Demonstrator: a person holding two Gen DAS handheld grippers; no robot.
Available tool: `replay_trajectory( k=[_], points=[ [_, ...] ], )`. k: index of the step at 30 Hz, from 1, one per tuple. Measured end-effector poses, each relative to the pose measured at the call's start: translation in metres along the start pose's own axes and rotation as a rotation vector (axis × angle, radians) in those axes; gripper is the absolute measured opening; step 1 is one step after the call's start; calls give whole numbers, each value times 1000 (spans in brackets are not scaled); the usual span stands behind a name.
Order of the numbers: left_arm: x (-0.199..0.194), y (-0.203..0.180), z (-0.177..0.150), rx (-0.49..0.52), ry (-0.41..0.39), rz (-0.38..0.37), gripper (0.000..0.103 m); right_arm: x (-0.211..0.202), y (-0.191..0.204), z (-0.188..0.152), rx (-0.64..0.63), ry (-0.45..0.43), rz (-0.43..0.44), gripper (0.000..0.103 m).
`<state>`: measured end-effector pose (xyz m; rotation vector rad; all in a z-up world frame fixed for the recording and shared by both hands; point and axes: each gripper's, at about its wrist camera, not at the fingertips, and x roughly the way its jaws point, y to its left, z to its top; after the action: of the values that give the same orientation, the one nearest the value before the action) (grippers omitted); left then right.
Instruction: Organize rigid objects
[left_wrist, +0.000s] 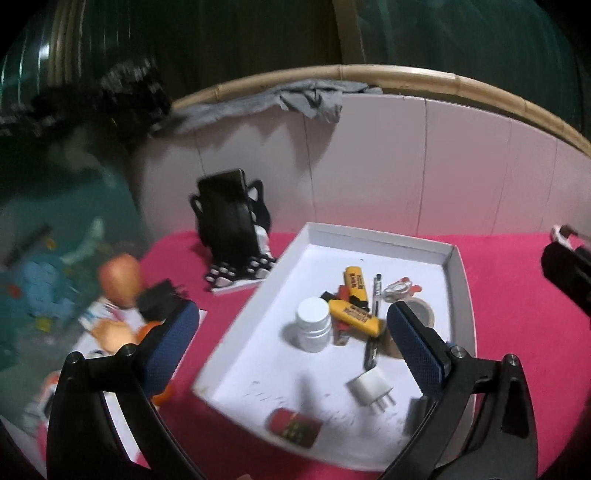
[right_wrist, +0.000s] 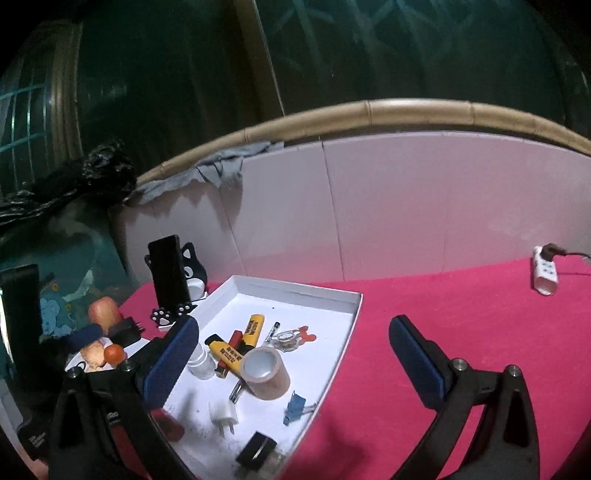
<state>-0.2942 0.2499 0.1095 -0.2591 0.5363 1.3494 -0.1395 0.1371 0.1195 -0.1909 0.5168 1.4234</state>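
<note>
We see a shallow white cardboard tray (left_wrist: 458, 273) holding a smooth white plastic bottle (left_wrist: 313, 325) at nine o'clock of glossy yellow lighters (left_wrist: 356, 315); both our left hand-held gripper (left_wrist: 291, 325) and right hand-held gripper (right_wrist: 293, 341) are spread wide, empty.

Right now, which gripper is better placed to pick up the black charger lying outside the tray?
Probably left. The left gripper is open and nearest the black charger, left of the white tray.
</note>
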Motion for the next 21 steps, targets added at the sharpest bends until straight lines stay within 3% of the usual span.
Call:
replay_trajectory(
  k=[5, 9, 13, 15, 18, 21],
  points=[
    [-35, -2, -5, -27, -37, -46, 103, -28, 2, -4, -61, -52, -21, 103],
    [-64, -10, -9, -32, -75, -31, 103, -67, -5, -7, -80, -176, -64, 103],
    [-80, -14, -14, -64, -40, -95, 103, -103, -18, -7, -35, -296, -88, 103],
    [-84, -19, -18, -66, -12, -84, 103, -110, -25, -6, -9, -276, -60, 103],
    [-92, -26, -25, -50, 3, -81, 103, -106, -32, -10, -18, -178, -7, 103],
    [-103, -28, -31, -51, -1, -84, 103, -117, -40, -20, 1, -178, 9, 103]
  ],
)
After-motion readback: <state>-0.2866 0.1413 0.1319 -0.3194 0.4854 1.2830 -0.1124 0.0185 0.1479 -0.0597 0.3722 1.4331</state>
